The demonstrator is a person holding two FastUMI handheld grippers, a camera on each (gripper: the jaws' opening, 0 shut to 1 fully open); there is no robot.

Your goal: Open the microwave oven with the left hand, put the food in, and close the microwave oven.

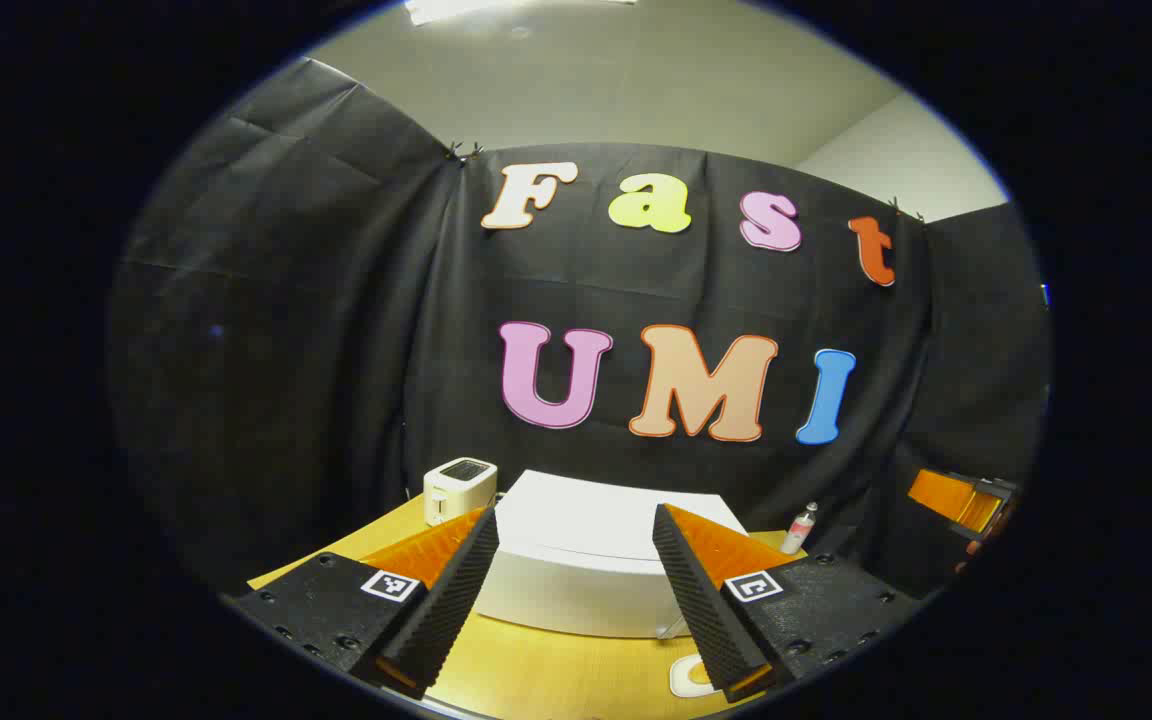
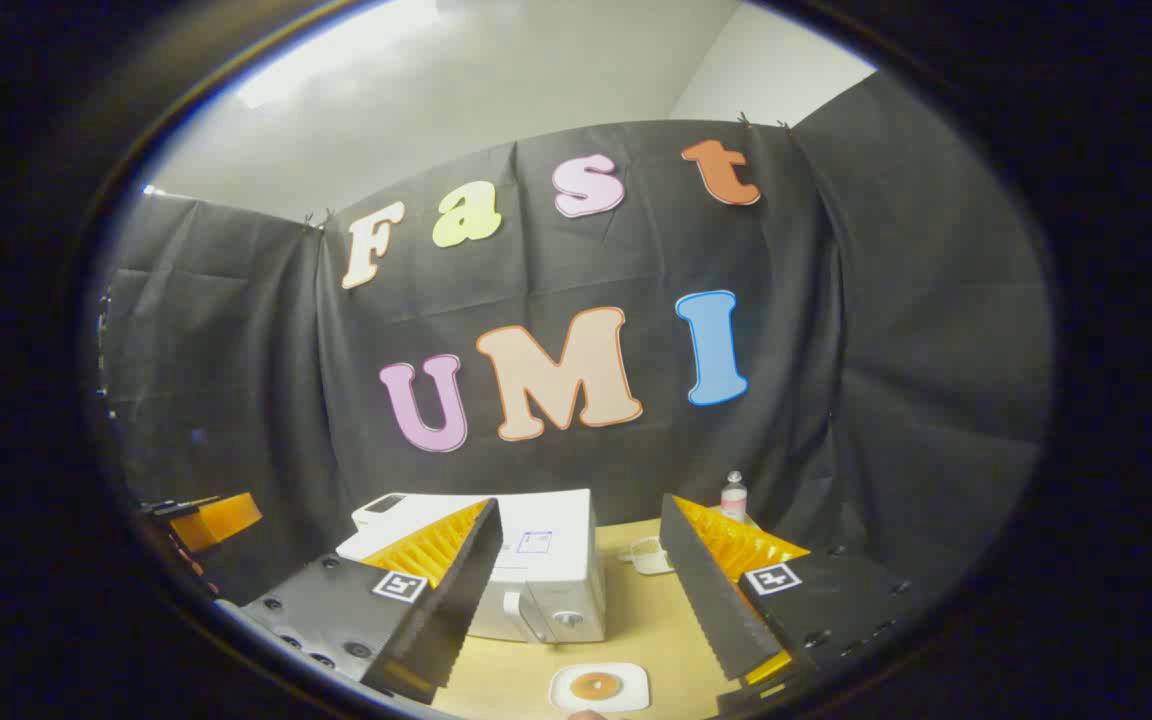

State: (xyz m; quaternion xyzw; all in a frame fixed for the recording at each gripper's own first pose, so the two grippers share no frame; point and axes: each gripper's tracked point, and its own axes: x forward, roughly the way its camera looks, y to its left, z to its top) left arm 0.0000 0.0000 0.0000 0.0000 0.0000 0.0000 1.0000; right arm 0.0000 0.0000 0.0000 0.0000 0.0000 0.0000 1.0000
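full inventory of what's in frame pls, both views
white box-shaped microwave oven: 1, white, back of table, door shut
white two-slot toaster: 1, white, left of the microwave
small clear plastic bottle: 1, clear, pale label, by the black cloth
white square plate with round brown food: 1, table front edge
white cable: 1, right of microwave
light wooden table: 1
left gripper: jaws open
right gripper: jaws open

microwave: front hidden, door state unclear | plate: cut off by edge
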